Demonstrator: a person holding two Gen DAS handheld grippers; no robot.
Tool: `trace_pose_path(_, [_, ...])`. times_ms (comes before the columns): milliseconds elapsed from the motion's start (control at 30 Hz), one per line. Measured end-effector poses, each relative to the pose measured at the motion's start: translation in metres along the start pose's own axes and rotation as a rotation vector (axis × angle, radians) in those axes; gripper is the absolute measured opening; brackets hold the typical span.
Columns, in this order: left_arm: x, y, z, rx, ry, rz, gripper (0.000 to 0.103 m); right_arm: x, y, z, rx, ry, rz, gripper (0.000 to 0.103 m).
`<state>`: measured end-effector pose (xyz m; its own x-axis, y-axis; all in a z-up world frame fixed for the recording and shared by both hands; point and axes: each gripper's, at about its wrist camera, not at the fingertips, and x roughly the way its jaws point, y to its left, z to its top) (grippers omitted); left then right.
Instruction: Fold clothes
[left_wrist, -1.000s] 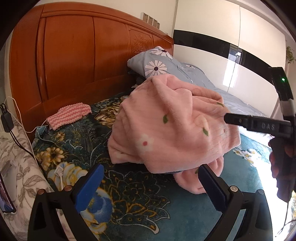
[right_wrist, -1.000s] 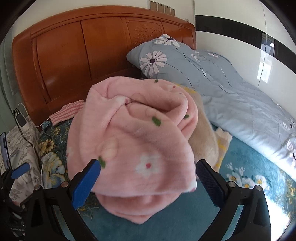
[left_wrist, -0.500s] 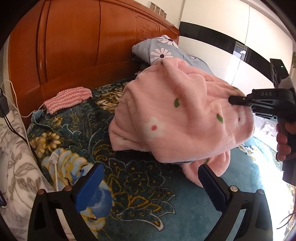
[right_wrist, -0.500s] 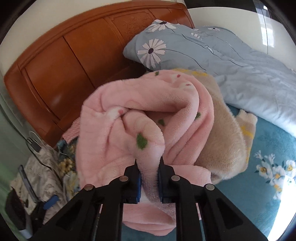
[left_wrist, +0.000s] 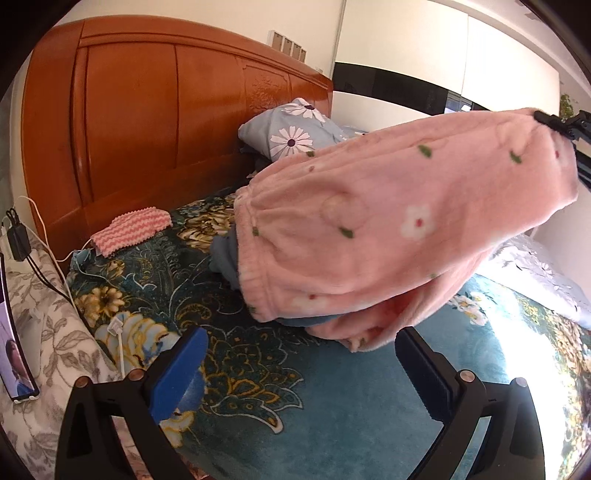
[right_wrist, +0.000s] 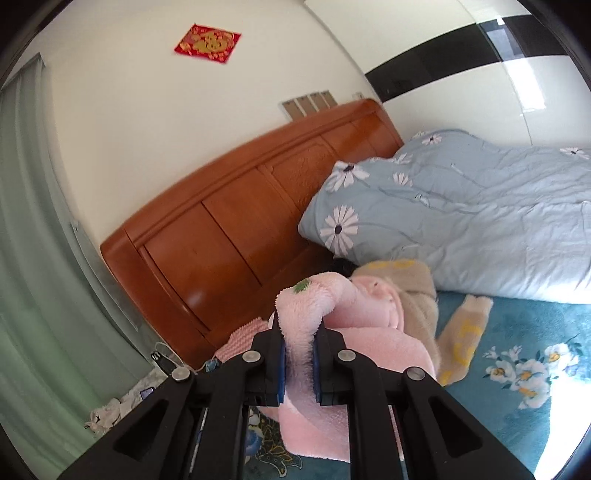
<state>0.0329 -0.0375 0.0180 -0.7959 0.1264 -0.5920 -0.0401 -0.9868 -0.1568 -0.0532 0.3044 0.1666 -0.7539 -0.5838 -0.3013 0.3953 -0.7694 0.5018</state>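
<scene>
While the right tongs (right_wrist: 298, 363) clamp the pink fleece garment (left_wrist: 388, 236), it slopes down-left to the bed (left_wrist: 332, 406). The left tongs (left_wrist: 301, 363) gape apart just below its waistband

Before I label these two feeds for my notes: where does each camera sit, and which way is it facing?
Left wrist: sits on the left gripper, low over the teal floral bedspread, facing the wooden headboard; its open blue-padded fingers show.
Right wrist: sits on the right gripper, raised and tilted up toward the headboard and wall; its fingers are shut on the pink fleece garment.
Shared: the pink fleece garment, headboard, blue daisy quilt; the left view also catches the right gripper's tip at the garment's top corner.
</scene>
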Motion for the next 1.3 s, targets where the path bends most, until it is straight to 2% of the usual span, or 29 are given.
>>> trace_pose_path(233, [-0.013,-0.076,-0.006,0.085,-0.005,-0.107,0.103,-0.148,-0.030,0.026,-0.022,-0.161,-0.116,0.011])
trace_pose_path(467, [-0.008,-0.173,-0.022,0.186,0.026,-0.251,0.103,-0.252,-0.066,0.009,-0.029,-0.179,-0.374,0.011])
trace_pose_path(700, [0.011,-0.250,-0.051,0.262,0.120,-0.350,0.103,-0.355,-0.103,-0.007,-0.036,-0.195,-0.632,0.012])
trace_pose_path(767, [0.019,-0.267,-0.063,0.285,0.165,-0.369,0.103,-0.371,-0.135,-0.028,0.019,-0.171,-0.688,0.012])
trace_pose_path(900, [0.037,-0.304,-0.097,0.333,0.254,-0.403,0.103,-0.396,-0.206,-0.083,0.172,-0.119,-0.741,0.012])
trace_pose_path(1000, [0.054,-0.329,-0.122,0.366,0.311,-0.423,0.103,-0.409,-0.245,-0.130,0.261,-0.043,-0.786,0.012])
trace_pose_path(1167, [0.079,-0.355,-0.149,0.421,0.345,-0.389,0.102,-0.425,-0.280,-0.194,0.310,0.083,-0.874,0.016])
trace_pose_path(1300, [0.091,-0.362,-0.159,0.423,0.367,-0.365,0.086,-0.439,-0.290,-0.224,0.308,0.143,-0.930,0.018])
